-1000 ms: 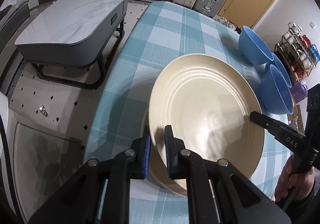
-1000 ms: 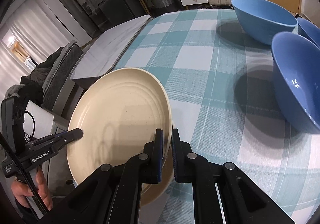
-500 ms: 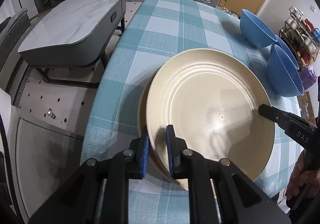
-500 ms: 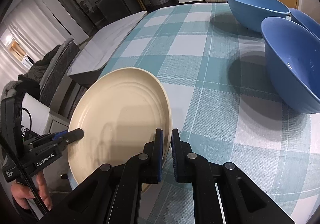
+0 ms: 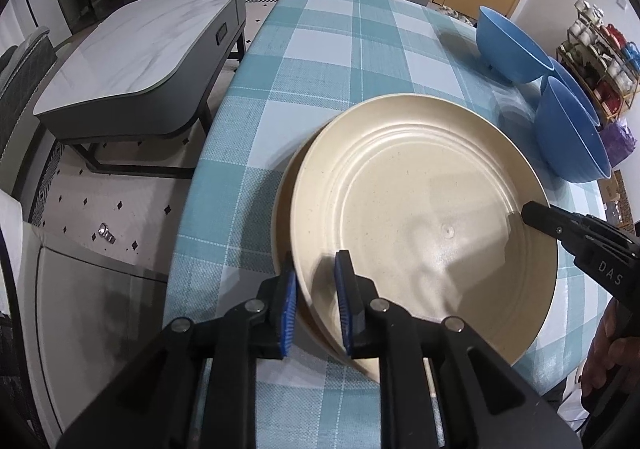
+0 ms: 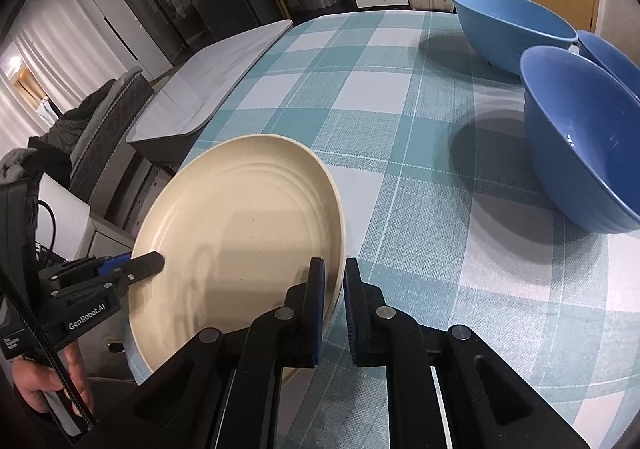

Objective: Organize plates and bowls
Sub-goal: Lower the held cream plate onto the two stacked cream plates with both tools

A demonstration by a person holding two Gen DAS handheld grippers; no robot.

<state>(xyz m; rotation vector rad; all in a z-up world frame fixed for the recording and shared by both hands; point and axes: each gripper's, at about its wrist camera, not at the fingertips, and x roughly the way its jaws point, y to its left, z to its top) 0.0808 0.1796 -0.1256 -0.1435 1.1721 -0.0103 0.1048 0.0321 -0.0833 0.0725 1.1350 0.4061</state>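
Observation:
A cream plate [image 5: 420,217] lies tilted on a second cream plate [image 5: 280,209] near the front edge of the checked table [image 5: 340,49]. My left gripper [image 5: 314,269] straddles the top plate's near rim; its jaws are opening and the pads look loosened from the rim. My right gripper [image 6: 333,265] is shut on the opposite rim of the same plate [image 6: 240,217]. Three blue bowls stand at the far right: one alone [image 5: 508,49], two close together [image 5: 572,137]. The lower plate is mostly hidden.
A grey marble-topped coffee table [image 5: 132,49] stands off the table's left edge, a cup rack [image 5: 600,49] beyond its right edge. A hand [image 6: 40,397] holds the left gripper's handle. Drawers, suitcases and a basket line the back wall.
The top plate has come down and levelled onto the lower plate. The left jaws have spread slightly around its rim. The right jaws stay clamped.

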